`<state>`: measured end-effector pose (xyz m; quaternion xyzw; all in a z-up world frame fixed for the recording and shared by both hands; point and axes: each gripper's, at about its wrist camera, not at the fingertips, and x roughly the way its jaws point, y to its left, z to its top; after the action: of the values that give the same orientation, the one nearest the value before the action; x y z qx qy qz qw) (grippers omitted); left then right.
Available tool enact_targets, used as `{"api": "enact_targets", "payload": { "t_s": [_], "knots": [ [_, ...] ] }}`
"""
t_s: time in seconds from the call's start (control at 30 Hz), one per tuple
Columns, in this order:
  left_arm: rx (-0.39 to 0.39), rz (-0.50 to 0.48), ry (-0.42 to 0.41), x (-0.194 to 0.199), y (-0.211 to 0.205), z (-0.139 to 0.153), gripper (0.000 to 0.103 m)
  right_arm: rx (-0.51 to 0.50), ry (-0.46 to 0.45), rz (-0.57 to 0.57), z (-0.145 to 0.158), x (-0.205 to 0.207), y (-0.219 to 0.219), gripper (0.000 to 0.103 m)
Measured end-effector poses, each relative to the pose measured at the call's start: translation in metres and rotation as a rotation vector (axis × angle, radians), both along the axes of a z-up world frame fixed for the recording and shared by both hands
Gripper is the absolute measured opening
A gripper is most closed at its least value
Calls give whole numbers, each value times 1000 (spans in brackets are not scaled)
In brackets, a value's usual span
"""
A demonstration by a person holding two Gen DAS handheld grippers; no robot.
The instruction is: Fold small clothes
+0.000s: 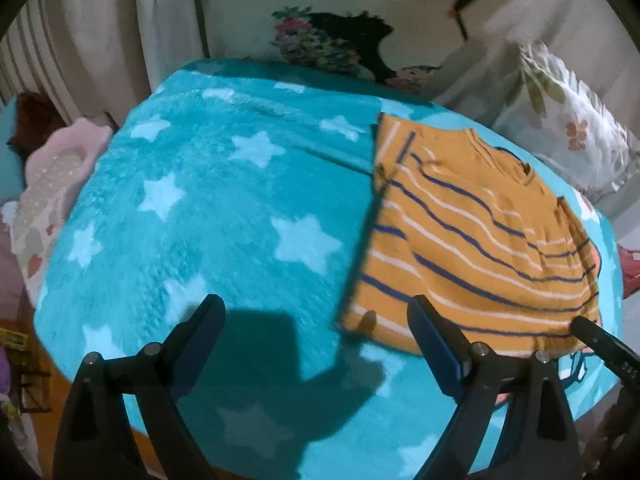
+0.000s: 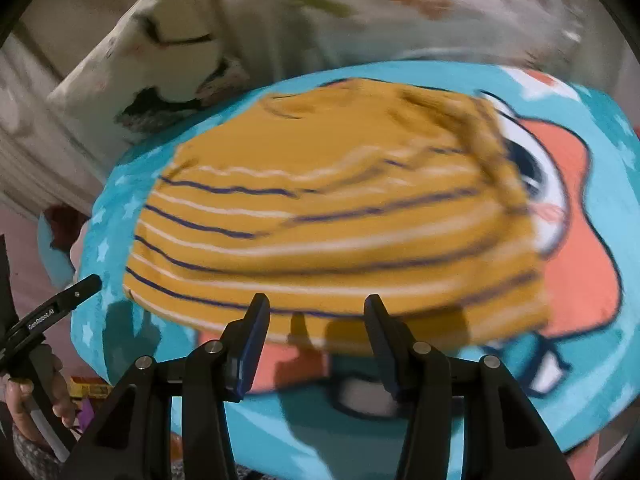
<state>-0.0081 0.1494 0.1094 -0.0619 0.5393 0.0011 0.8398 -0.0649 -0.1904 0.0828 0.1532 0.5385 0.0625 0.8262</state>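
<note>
Mustard-yellow knit shirt with navy and white stripes (image 1: 472, 240), lying partly folded on the right of the turquoise star-print fleece blanket (image 1: 224, 208): light, limp, best pinched at the near hem corners; left gripper (image 1: 316, 320) and right gripper (image 2: 316, 312) both spread, empty.

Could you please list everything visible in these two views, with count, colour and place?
Striped shirt: one, mustard with navy and white stripes, lying partly folded on the blanket, in front of both grippers.
Blanket: one, turquoise with pale stars and an orange cartoon figure, covering the surface.
Pillows: at least two, white with floral prints, behind the blanket.
Pink cushion: one, off the blanket's left edge.
Left gripper: black, open, empty, above the blanket.
Right gripper: black, open, empty, at the shirt's near hem.
</note>
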Motion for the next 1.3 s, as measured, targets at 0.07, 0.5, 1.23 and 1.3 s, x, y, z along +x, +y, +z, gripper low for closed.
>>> {"api": "enact_targets", "payload": {
  "t_s": [0.07,0.5,1.23,1.3],
  "knots": [
    [-18,-16,12,8,11,-3,92,-3,5,21,1,16,25,53],
    [23,-25,50,37,83,-18,86,-103,66,181,-9,98,187,59],
    [222,51,-124,21,128,79,86,-457,122,196,-51,146,268,74],
    [232,49,-137,21,127,83,86,-480,120,203,-52,145,272,74]
  ]
}}
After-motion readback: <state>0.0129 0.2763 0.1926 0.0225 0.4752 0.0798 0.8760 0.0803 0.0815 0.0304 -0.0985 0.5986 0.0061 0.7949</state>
